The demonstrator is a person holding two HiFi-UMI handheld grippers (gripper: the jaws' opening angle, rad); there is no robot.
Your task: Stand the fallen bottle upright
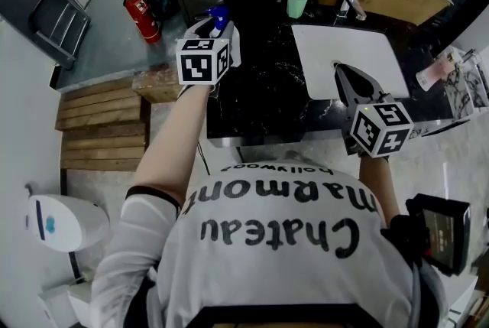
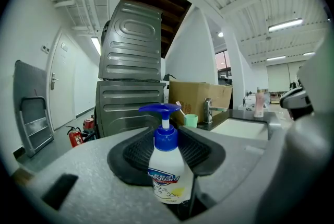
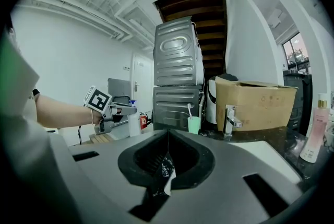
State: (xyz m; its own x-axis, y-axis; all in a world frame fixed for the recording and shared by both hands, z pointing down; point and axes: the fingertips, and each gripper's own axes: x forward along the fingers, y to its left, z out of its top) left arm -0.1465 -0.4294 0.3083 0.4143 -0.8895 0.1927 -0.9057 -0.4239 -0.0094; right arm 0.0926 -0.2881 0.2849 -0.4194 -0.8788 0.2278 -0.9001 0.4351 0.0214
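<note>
Left gripper view: the bottle (image 2: 167,173) stands upright between the jaws of the left hand-held gripper (image 2: 168,140), whose dark ribbed pads press on its body from both sides. It is a pump dispenser with a white plastic body that narrows toward the shoulder. A deep blue collar sits on the neck, and a short white stem carries a flat blue pump head with its spout turned to the left of the view. On the front is a blue label with white lettering and a yellow patch below it. The bottom of the bottle is hidden down between the jaws.

In the head view only the blue pump head shows, past the marker cube, over the left end of the black desk (image 1: 260,101). From here I cannot tell whether the base rests on the surface. To the right, the white sink (image 1: 348,59) is set into the desk, with a faucet (image 1: 348,2) and a green cup (image 1: 296,4) holding a toothbrush behind it.

The right hand-held gripper (image 3: 167,139) is over the near edge of the sink, well apart from the bottle. Its jaws are closed against each other, and a small crumpled black-and-white scrap (image 3: 165,172) sits at the base of the seam.
</note>
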